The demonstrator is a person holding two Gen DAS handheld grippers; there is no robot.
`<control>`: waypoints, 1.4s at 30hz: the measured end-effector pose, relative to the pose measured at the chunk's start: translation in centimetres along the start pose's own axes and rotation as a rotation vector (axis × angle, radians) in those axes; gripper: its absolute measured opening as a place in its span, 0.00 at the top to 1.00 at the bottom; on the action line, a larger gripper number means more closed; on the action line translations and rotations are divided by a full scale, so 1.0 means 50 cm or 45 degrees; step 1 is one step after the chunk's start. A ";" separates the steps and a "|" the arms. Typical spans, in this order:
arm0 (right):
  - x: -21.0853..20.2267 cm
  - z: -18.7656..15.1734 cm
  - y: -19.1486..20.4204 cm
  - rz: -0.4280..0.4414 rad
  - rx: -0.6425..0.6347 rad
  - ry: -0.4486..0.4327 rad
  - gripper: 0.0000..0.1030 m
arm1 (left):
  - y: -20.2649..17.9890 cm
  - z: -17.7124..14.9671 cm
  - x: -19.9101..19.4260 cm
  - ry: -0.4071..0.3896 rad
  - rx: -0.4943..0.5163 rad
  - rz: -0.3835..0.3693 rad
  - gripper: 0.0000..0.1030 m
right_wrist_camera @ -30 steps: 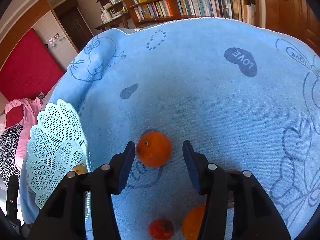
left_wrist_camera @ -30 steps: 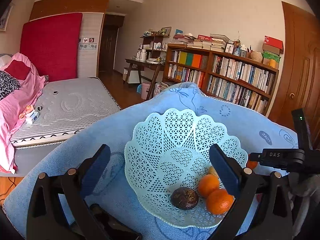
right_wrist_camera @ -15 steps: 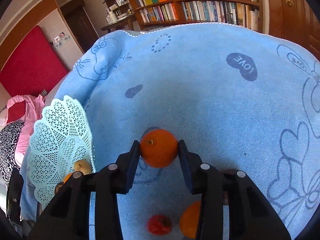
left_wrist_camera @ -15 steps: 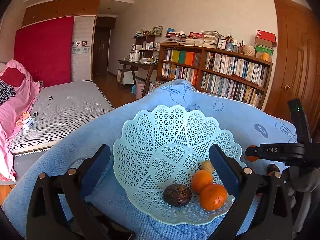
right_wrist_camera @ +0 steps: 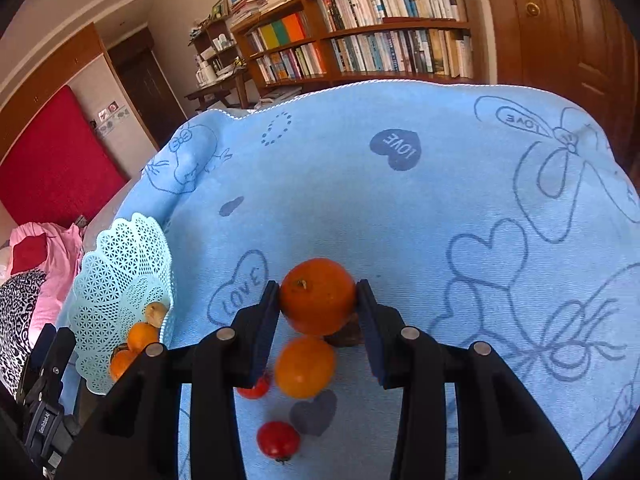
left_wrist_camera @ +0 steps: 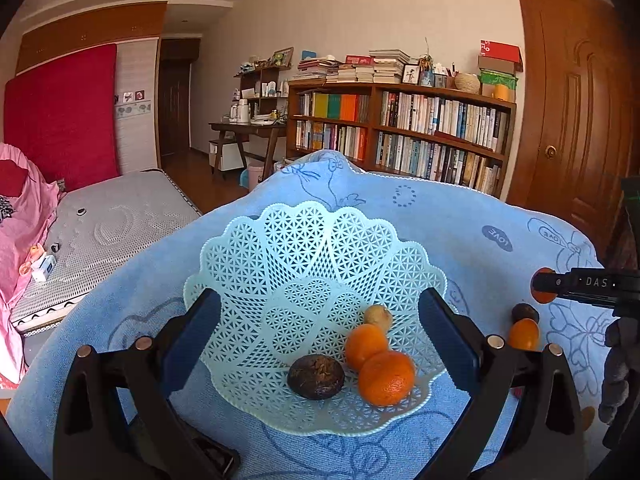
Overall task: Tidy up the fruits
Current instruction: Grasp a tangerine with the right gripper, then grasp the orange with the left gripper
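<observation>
My right gripper is shut on an orange and holds it above the blue cloth. Below it on the cloth lie another orange, a dark fruit and two small red fruits. The pale green lattice basket sits in front of my left gripper, which stands open on either side of it. Inside are two oranges, a dark wrinkled fruit and a small yellowish fruit. In the right wrist view the basket is at the left.
The blue cloth covers the whole work surface. An orange and a dark fruit lie right of the basket. A bed is at the left, a bookshelf behind, and a wooden door at the right.
My right gripper closed on the orange and lifted it off the cloth. The left wrist view has shifted so the basket sits more to the left and farther.
</observation>
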State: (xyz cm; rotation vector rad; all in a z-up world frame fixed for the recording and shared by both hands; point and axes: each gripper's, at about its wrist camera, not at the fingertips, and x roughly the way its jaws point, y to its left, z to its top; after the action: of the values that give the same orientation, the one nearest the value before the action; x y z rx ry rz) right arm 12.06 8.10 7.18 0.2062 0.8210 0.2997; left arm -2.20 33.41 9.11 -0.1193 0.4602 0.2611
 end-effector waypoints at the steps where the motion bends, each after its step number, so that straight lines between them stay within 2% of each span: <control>1: -0.008 -0.004 -0.011 -0.010 0.008 -0.010 0.62 | -0.009 0.000 -0.001 0.007 0.012 -0.016 0.03; 7: -0.038 -0.038 -0.081 -0.052 0.070 -0.043 0.62 | -0.081 0.004 -0.013 0.019 0.123 -0.134 0.03; 14: -0.053 -0.064 -0.147 -0.075 0.157 -0.084 0.62 | -0.172 0.003 0.008 0.152 0.173 -0.377 0.03; 24: -0.054 -0.080 -0.199 -0.080 0.261 -0.112 0.62 | -0.322 -0.020 0.063 0.228 0.432 -0.491 0.03; 25: -0.055 -0.080 -0.201 -0.076 0.268 -0.113 0.62 | -0.334 -0.023 0.069 0.238 0.447 -0.518 0.05; 26: -0.056 -0.080 -0.203 -0.071 0.276 -0.116 0.62 | -0.345 -0.026 0.077 0.257 0.458 -0.548 0.13; 28: -0.060 -0.080 -0.206 -0.063 0.287 -0.125 0.62 | -0.363 -0.033 0.099 0.321 0.460 -0.597 0.24; 30: -0.064 -0.080 -0.206 -0.062 0.291 -0.134 0.62 | -0.376 -0.045 0.124 0.393 0.448 -0.634 0.30; 33: -0.064 -0.081 -0.203 -0.065 0.288 -0.139 0.62 | -0.388 -0.060 0.155 0.463 0.452 -0.644 0.34; 36: -0.061 -0.082 -0.197 -0.065 0.278 -0.135 0.62 | -0.391 -0.070 0.173 0.490 0.448 -0.643 0.37; 39: -0.060 -0.085 -0.194 -0.067 0.269 -0.133 0.62 | -0.390 -0.072 0.179 0.501 0.438 -0.646 0.48; 41: -0.060 -0.087 -0.192 -0.074 0.265 -0.135 0.62 | -0.385 -0.072 0.182 0.505 0.422 -0.643 0.61; 42: -0.059 -0.087 -0.190 -0.080 0.261 -0.137 0.62 | -0.382 -0.072 0.183 0.507 0.411 -0.642 0.63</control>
State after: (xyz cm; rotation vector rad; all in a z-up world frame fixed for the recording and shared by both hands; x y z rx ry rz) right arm 8.64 -1.56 3.50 0.3848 0.7496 0.1437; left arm 9.43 16.50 2.79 0.0328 0.8414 -0.3402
